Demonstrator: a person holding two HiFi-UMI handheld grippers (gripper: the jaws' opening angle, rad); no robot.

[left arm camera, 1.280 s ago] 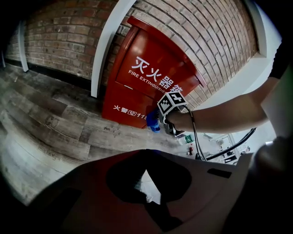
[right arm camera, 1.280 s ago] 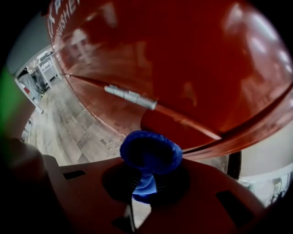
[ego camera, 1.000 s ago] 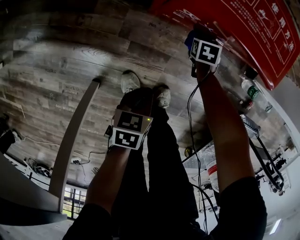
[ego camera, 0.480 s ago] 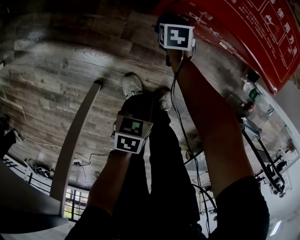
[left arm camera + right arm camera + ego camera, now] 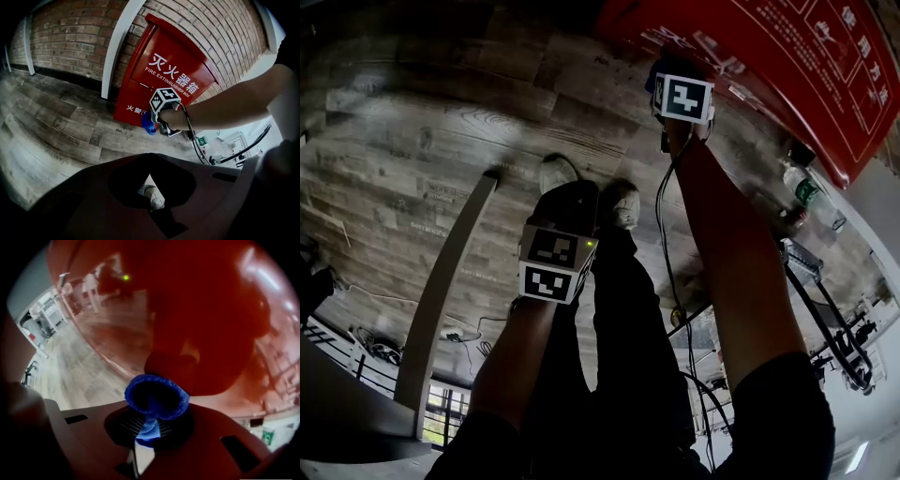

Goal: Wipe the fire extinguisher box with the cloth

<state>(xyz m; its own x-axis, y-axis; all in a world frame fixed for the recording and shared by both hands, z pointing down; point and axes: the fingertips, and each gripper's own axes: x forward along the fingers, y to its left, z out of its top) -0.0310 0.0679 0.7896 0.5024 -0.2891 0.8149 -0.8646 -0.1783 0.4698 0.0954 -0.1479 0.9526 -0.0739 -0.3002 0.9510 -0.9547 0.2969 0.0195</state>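
The red fire extinguisher box (image 5: 787, 56) stands on the wooden floor against a brick wall, with white lettering on its front (image 5: 164, 75). My right gripper (image 5: 682, 98) is shut on a bunched blue cloth (image 5: 157, 397), which presses against the box's glossy red face (image 5: 201, 310) low down, close to the floor. From the left gripper view the cloth (image 5: 149, 124) pokes out to the left of the right gripper (image 5: 164, 105). My left gripper (image 5: 553, 258) hangs over the person's legs, well away from the box. Its jaws (image 5: 149, 187) are shut with nothing in them.
The person's shoes (image 5: 558, 169) rest on the plank floor below the left gripper. A pale slanted post (image 5: 450, 272) runs at the left. Bottles (image 5: 806, 187) and cables lie to the right of the box. A white pipe (image 5: 119, 42) climbs the brick wall.
The right gripper swept left along the box's lower front with the cloth, then came partway back to the right. The left gripper hardly moved.
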